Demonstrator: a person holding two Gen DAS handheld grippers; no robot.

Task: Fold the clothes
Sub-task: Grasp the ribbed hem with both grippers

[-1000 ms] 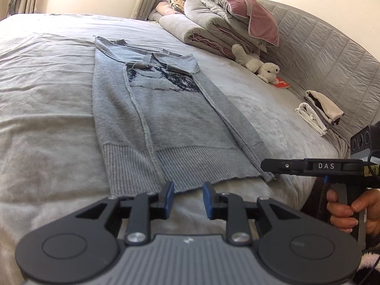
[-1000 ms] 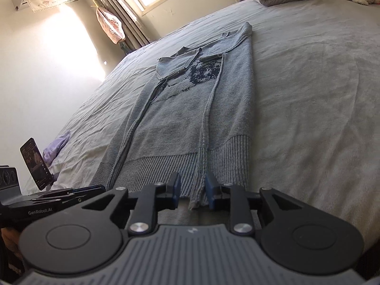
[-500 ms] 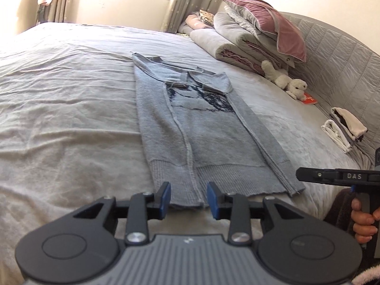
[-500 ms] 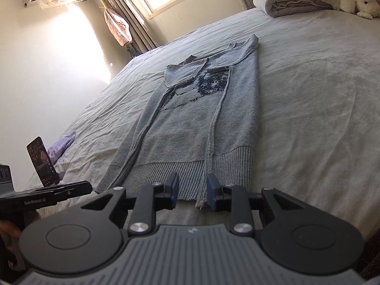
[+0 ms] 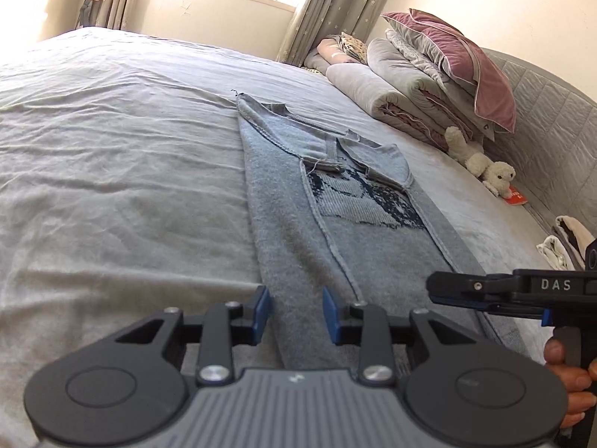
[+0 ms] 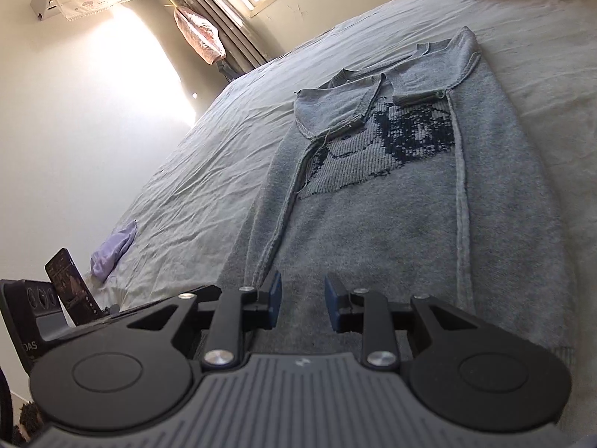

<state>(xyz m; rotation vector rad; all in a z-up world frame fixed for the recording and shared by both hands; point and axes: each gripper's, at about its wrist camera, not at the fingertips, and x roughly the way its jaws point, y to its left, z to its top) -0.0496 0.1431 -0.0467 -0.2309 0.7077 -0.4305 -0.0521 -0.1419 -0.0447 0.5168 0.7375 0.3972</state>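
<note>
Two grippers lead our hands over a grey sweater lying flat on the bed, sleeves folded in. Our left gripper hovers at the sweater's left edge, fingers narrowly apart and closing on nothing. Our right gripper sits above the folded sleeve, fingers narrowly apart, empty. Bare sheet spreads wide to the left; folded quilts and a plush toy line the headboard side.
</note>
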